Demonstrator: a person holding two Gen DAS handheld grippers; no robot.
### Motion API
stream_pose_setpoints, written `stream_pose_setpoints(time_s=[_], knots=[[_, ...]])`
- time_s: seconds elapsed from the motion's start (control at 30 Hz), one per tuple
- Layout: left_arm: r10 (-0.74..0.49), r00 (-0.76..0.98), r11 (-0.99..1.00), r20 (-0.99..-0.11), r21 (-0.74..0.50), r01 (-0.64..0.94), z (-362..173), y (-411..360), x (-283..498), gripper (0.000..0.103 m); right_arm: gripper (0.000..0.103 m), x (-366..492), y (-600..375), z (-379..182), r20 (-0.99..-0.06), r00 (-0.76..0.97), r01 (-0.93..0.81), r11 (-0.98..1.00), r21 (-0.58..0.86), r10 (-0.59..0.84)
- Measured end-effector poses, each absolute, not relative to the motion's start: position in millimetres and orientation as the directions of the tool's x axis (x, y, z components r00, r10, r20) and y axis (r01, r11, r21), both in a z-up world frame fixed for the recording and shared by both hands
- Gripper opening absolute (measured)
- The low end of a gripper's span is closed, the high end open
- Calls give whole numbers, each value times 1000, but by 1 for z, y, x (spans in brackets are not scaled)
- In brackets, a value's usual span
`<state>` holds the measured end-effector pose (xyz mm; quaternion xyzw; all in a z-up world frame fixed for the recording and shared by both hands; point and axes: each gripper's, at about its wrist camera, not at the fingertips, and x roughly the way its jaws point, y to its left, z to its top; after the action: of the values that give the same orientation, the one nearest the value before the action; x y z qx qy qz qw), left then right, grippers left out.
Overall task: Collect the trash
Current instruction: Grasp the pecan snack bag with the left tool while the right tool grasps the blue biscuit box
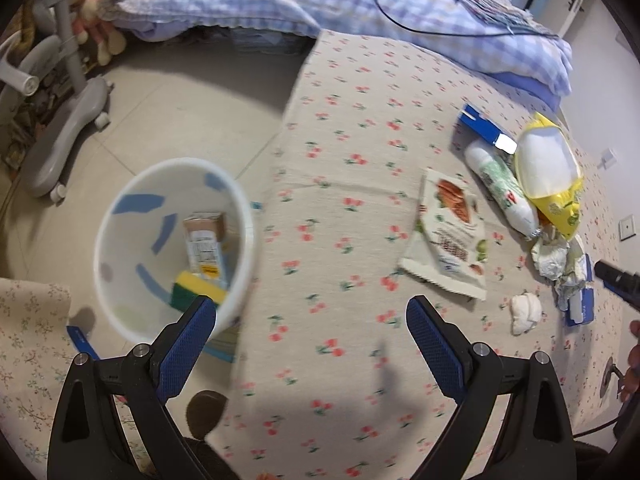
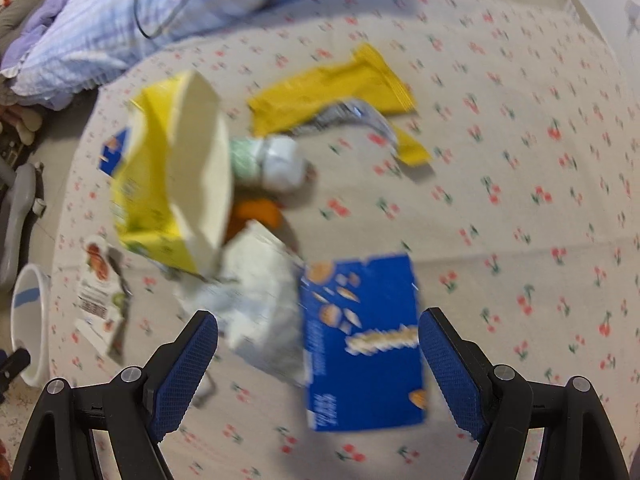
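A white bin [image 1: 120,264] stands beside the bed and holds a small carton [image 1: 204,246] and a yellow-green sponge [image 1: 198,291]. My left gripper [image 1: 310,314] is open and empty above the cherry-print sheet, its left finger over the bin's rim. Trash lies on the bed: a snack pouch [image 1: 450,236], a white bottle [image 1: 500,184], a yellow bag [image 1: 548,168] and a tissue wad [image 1: 525,312]. My right gripper [image 2: 318,328] is open and empty just above a blue box [image 2: 362,344] and crumpled white wrapping [image 2: 264,308]. A yellow wrapper [image 2: 336,88] lies farther off.
A checked blue quilt [image 1: 360,0] with a black cable over it is piled at the head of the bed. A grey chair base [image 1: 68,128] stands on the tiled floor left of the bin. The bin also shows at the left edge of the right wrist view [image 2: 28,320].
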<state>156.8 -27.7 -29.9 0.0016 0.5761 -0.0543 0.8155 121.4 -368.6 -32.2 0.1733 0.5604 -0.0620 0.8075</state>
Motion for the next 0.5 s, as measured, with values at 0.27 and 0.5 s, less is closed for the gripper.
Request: stream_pose_setpoints(time_s=[0.27,0.5], knots=[[-158,267,985,-951,-133,109,-43,-68,170,97,84,111,-384,-66,-949,261,313,914,258,178],[-206,264,975,-942,-172,143,-51,-101,181,97,66,101,-399,-78,-948,224,297,911,286,225]])
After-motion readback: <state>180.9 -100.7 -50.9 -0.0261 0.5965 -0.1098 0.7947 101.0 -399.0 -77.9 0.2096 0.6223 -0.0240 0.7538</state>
